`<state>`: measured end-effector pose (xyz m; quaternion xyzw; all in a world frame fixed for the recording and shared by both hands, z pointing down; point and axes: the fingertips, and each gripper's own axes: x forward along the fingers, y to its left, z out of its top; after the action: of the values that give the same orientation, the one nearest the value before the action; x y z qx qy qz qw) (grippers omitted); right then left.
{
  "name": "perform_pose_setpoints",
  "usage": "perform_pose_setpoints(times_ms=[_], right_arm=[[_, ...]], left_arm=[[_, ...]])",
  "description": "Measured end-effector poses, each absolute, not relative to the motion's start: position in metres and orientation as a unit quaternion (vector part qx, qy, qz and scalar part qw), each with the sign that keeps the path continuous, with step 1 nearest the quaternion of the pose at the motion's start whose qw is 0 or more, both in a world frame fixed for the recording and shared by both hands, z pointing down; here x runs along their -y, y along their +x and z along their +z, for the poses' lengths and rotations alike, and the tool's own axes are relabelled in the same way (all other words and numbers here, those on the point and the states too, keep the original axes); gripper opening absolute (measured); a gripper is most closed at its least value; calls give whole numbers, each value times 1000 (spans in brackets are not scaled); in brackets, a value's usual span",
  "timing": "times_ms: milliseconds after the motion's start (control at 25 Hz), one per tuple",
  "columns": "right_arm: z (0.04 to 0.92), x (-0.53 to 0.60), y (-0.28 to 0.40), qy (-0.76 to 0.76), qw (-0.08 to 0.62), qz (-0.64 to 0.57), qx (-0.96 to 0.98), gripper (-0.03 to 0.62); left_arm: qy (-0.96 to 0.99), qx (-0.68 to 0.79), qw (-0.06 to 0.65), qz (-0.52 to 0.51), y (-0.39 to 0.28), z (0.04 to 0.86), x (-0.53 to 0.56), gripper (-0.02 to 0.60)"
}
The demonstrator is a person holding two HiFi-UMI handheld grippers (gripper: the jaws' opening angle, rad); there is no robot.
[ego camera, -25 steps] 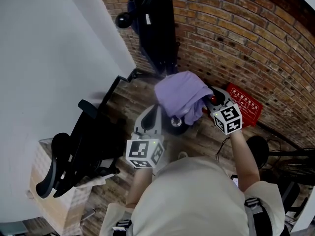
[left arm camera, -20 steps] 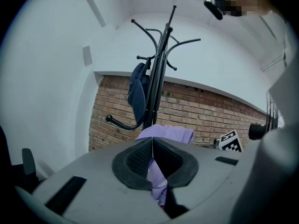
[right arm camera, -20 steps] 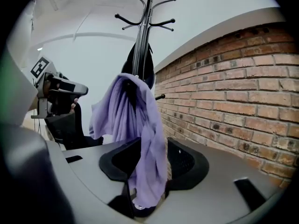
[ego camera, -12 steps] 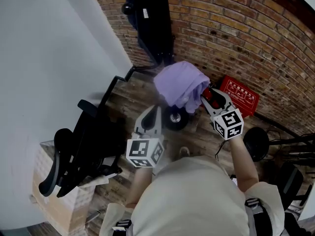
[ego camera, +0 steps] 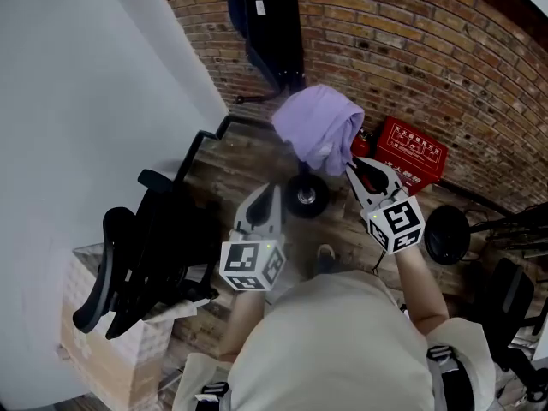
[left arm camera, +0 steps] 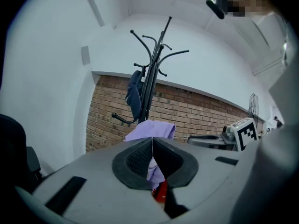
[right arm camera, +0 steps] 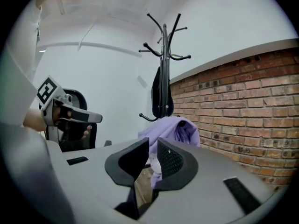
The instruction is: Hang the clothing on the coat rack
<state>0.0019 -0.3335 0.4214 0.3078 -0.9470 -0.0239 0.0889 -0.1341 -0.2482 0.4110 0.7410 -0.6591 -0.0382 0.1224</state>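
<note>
A lilac garment (ego camera: 318, 135) hangs draped on a low hook of the black coat rack (left arm camera: 152, 73), below a dark navy garment (ego camera: 265, 24). My right gripper (ego camera: 358, 168) is just right of and below the lilac cloth, apart from it. Its jaws have just been closing and now stand a narrow gap apart with nothing between them (right arm camera: 153, 146). My left gripper (ego camera: 272, 191) hovers lower left of the garment, its pads meeting with nothing held (left arm camera: 152, 141). Both gripper views show the lilac garment (right arm camera: 173, 129) ahead of the jaws on the rack (right arm camera: 164, 64).
A brick wall (ego camera: 445, 50) runs behind the rack, with a red box (ego camera: 411, 154) at its foot. A black office chair (ego camera: 145, 255) and a cardboard box (ego camera: 94, 349) stand at left by the white wall (ego camera: 86, 101). A round black object (ego camera: 447, 234) sits at right.
My right gripper has drawn back from the lilac garment toward me and its jaws have narrowed. The garment stays hanging on the rack. The left gripper has shifted slightly.
</note>
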Motion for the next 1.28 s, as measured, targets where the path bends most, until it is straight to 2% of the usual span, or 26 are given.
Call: perform_pose_setpoints(times_ms=[240,720,1280], right_arm=[[407,278,-6,308,71,-20,949,17],[400,183,-10,274,51,-6,960,14],[386,121,-4,269,29,-13,963,14]], left_arm=[[748,651,126,-34,-134,414,209,5],[744,654,136,-26,-125,425,128,5],[746,652,129,-34,-113,421,75,5]])
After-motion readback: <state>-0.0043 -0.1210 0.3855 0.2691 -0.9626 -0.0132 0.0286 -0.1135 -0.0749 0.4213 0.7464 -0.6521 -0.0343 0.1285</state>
